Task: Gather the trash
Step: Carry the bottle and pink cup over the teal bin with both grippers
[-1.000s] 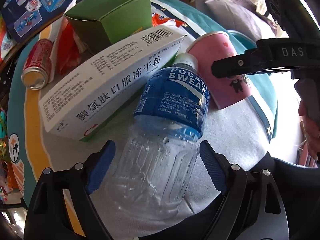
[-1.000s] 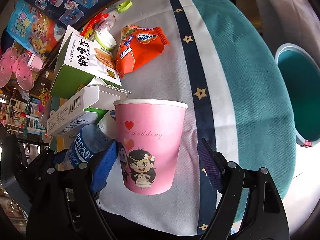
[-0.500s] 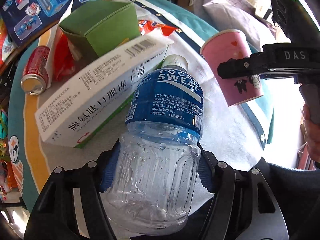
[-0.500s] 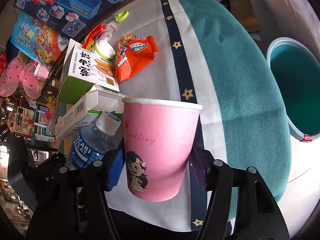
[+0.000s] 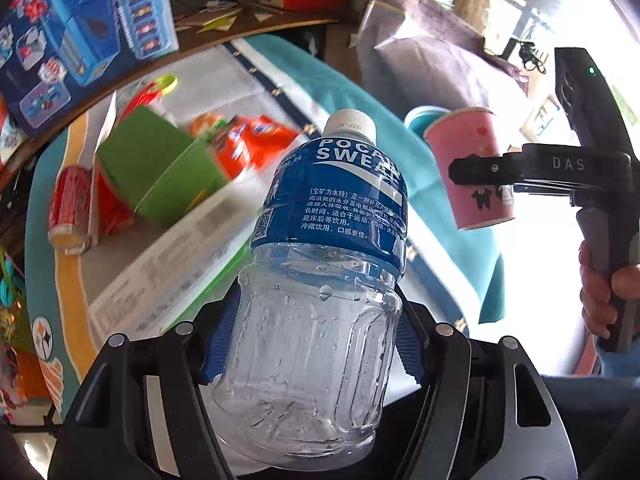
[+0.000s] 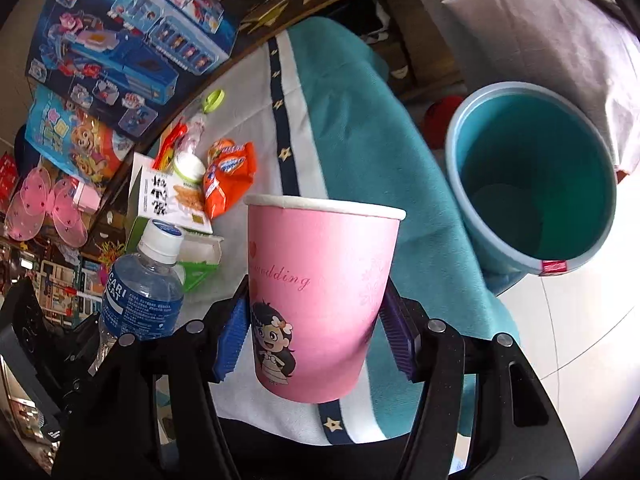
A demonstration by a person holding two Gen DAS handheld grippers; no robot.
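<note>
My left gripper [image 5: 312, 340] is shut on an empty clear plastic bottle [image 5: 320, 280] with a blue label and white cap, held up above the table. My right gripper [image 6: 314, 328] is shut on a pink paper cup [image 6: 320, 280] with a cartoon girl, upright and lifted off the cloth. In the left wrist view the cup [image 5: 468, 168] and the right gripper [image 5: 480, 170] hang at the right, a hand [image 5: 600, 292] on the handle. The bottle [image 6: 140, 280] shows at the left of the right wrist view. A teal bin [image 6: 532, 184] stands open on the floor beyond the table edge, to the cup's right.
On the cloth-covered table [image 6: 352, 120] lie a green box [image 5: 160, 168], a long white box [image 5: 180, 272], an orange snack bag [image 6: 228, 176], a red can [image 5: 70, 212] and a small white jar [image 6: 188, 168]. Toy boxes [image 6: 120, 40] line the back. A covered bulk [image 6: 540, 32] rises behind the bin.
Both grippers closed on their objects, then lifted them off the table. The cup has swung right toward the bin, which now fills more of the right wrist view.
</note>
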